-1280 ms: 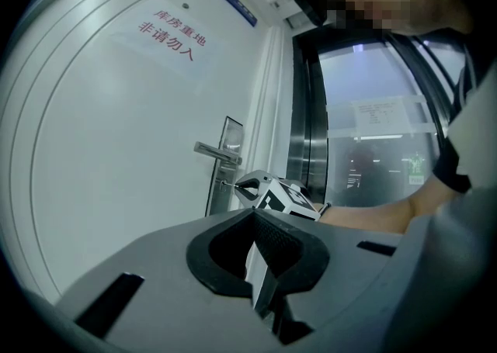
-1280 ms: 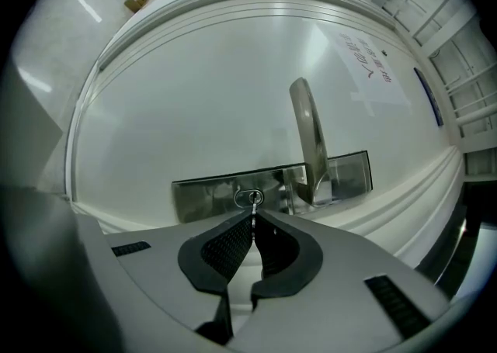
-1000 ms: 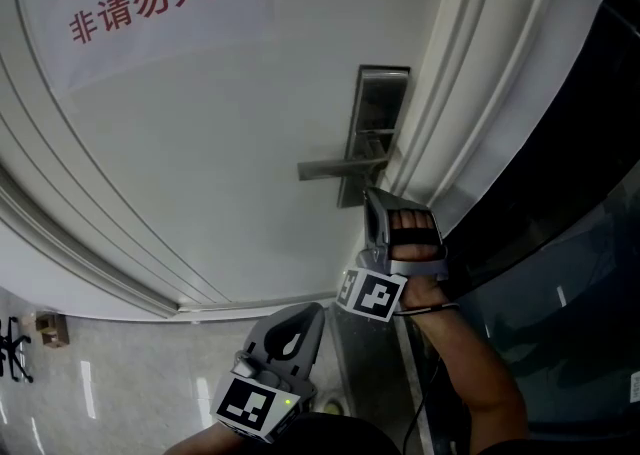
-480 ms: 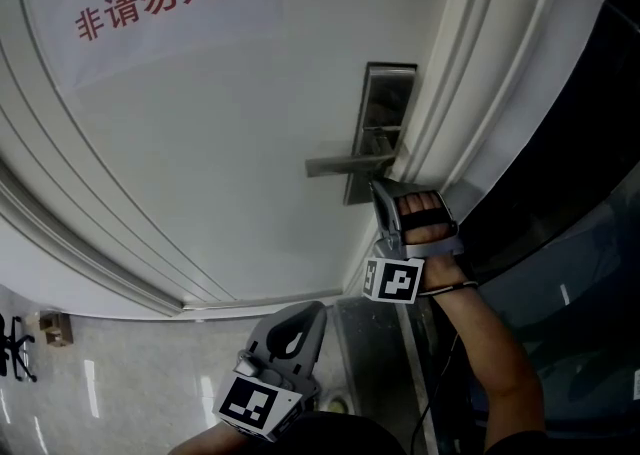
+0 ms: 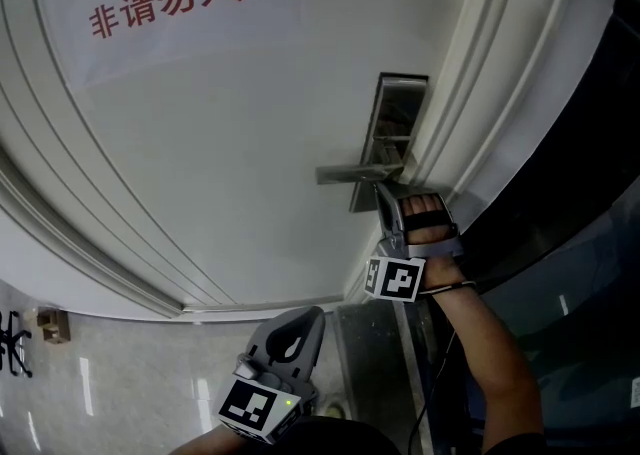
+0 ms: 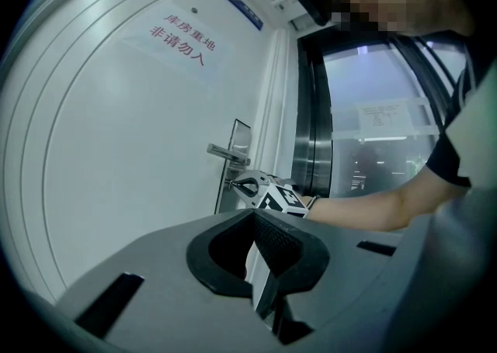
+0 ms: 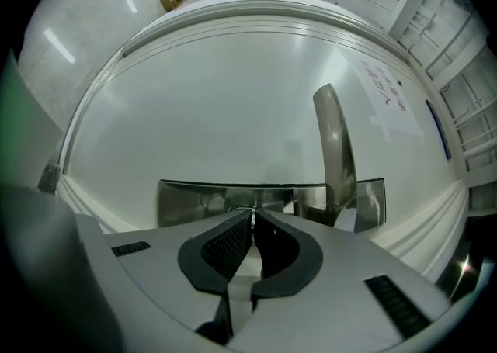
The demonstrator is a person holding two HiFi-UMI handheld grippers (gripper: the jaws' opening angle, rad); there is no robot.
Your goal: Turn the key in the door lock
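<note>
Pinching at the lock plate (image 5: 398, 113) under the handle (image 5: 350, 173), our right gripper (image 7: 252, 215) has its fingers together on a thin sliver, likely the key (image 7: 251, 209). We judge the turn not finished. The left gripper (image 6: 254, 212) hangs low, fingers together, empty.

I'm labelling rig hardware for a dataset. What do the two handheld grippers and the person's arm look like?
Left gripper and right gripper are grey plastic with black textured pads; each carries a black-and-white marker cube. A thin black cable trails along the right forearm.
</note>
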